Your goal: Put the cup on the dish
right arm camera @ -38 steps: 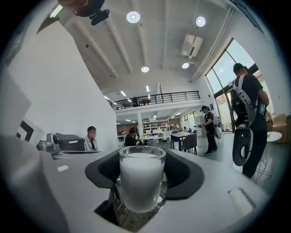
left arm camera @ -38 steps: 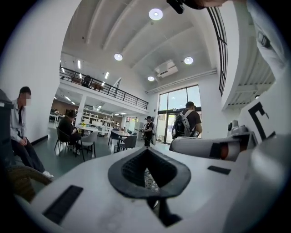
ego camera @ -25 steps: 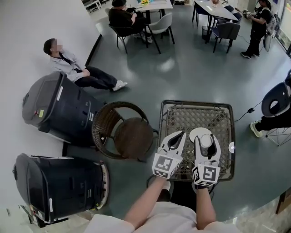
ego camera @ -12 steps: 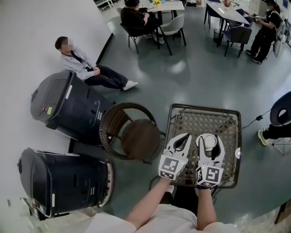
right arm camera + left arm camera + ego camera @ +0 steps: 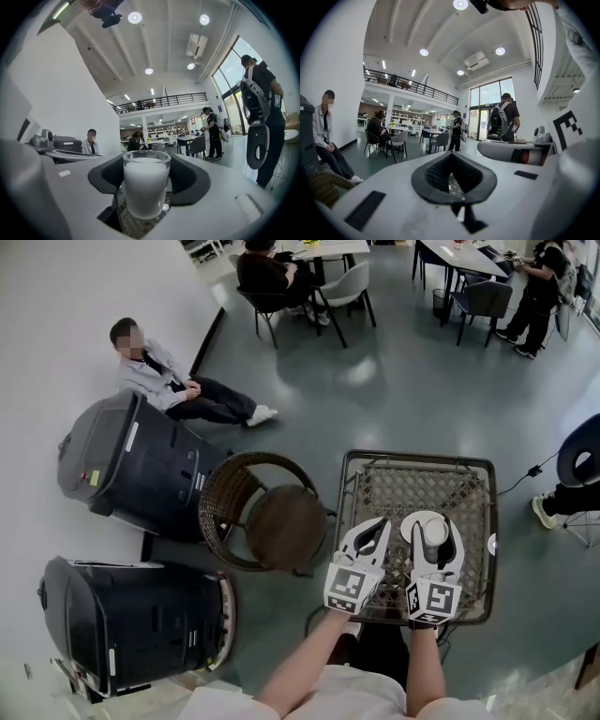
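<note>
A frosted white glass cup (image 5: pixel 146 187) stands upright between the black pads of my right gripper (image 5: pixel 146 174), which is shut on its sides. In the head view the cup (image 5: pixel 433 533) and right gripper (image 5: pixel 434 525) hang over a round white dish (image 5: pixel 418 518) on the glass-topped wicker table (image 5: pixel 417 461). Whether the cup touches the dish I cannot tell; the dish is hidden in the right gripper view. My left gripper (image 5: pixel 379 522) hovers just left of the dish, shut with nothing in it; its pads (image 5: pixel 436 176) meet around a small hollow.
A round wicker chair (image 5: pixel 272 521) stands left of the table. Two large dark bins (image 5: pixel 131 465) (image 5: pixel 131 624) sit further left, with a person (image 5: pixel 159 371) seated on the floor behind them. A small white object (image 5: pixel 491 545) lies at the table's right edge.
The head view has swayed a little. Both grippers and the cup keep their places over the table.
</note>
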The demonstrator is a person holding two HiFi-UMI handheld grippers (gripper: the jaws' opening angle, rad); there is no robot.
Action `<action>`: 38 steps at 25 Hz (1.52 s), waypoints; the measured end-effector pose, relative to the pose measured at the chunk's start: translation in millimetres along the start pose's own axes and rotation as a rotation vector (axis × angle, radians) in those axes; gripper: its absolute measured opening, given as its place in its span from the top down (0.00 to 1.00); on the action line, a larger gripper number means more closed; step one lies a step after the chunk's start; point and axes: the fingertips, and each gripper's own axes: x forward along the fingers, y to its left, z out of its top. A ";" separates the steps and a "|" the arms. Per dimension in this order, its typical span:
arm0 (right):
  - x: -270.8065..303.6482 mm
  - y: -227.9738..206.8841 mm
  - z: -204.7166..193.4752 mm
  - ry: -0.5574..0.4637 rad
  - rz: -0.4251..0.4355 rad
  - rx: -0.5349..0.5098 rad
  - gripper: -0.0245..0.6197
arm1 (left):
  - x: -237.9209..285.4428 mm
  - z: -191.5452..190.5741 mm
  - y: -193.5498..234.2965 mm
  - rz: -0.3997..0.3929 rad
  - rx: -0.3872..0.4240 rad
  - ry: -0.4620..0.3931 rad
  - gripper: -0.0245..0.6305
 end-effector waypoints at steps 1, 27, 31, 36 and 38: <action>-0.9 -1.6 -2.8 0.007 0.003 0.000 0.55 | 1.2 -3.4 -1.6 -0.003 -0.004 0.004 0.96; 30.3 -87.1 -188.4 0.293 -0.052 -0.018 0.55 | 76.9 -120.3 -25.1 -0.059 -0.031 0.183 0.96; 40.6 -92.9 -215.0 0.345 -0.028 -0.043 0.55 | 83.7 -136.0 -24.0 -0.059 -0.039 0.208 0.96; 52.8 -93.4 -244.8 0.393 0.000 -0.072 0.55 | 86.4 -152.4 -24.5 -0.064 -0.048 0.241 0.96; 56.5 -93.3 -256.4 0.407 0.008 -0.079 0.55 | 86.4 -158.5 -25.0 -0.067 -0.052 0.248 0.96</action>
